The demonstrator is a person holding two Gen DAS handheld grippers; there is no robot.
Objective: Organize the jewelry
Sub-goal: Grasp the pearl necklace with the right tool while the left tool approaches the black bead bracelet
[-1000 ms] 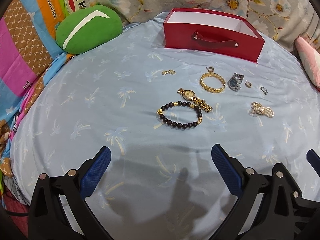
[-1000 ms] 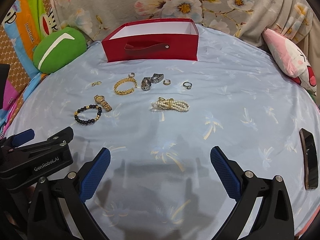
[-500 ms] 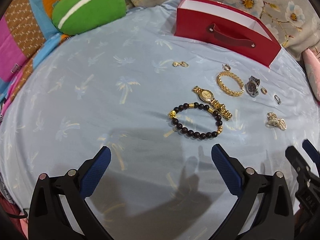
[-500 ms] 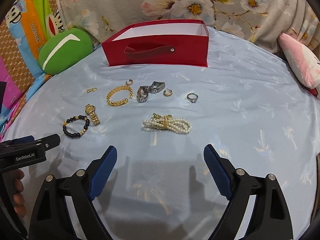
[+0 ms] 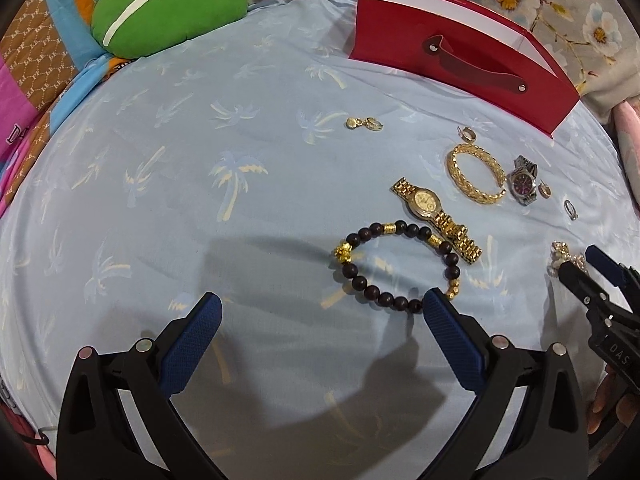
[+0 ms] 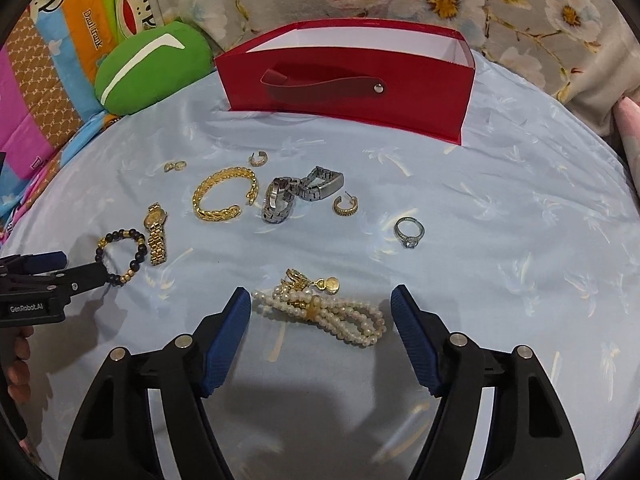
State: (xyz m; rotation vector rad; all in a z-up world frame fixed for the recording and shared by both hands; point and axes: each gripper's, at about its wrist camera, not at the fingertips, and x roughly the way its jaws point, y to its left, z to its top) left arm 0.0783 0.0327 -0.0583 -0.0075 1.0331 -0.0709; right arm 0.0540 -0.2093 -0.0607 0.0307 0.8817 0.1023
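Jaws of right gripper (image 6: 320, 312) closing around pearl bracelet (image 6: 320, 310), pads not yet touching; left gripper (image 5: 320, 316) spread near beaded bracelet (image 5: 396, 266). Pick-up step; next, pinch, then carry to red box (image 6: 348, 84).

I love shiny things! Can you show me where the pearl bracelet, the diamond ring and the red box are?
pearl bracelet (image 6: 320, 312): right wrist view, on its gold clasp in the middle.
diamond ring (image 6: 409, 232): right wrist view, on its silver band.
red box (image 6: 420, 104): right wrist view, on its front wall.
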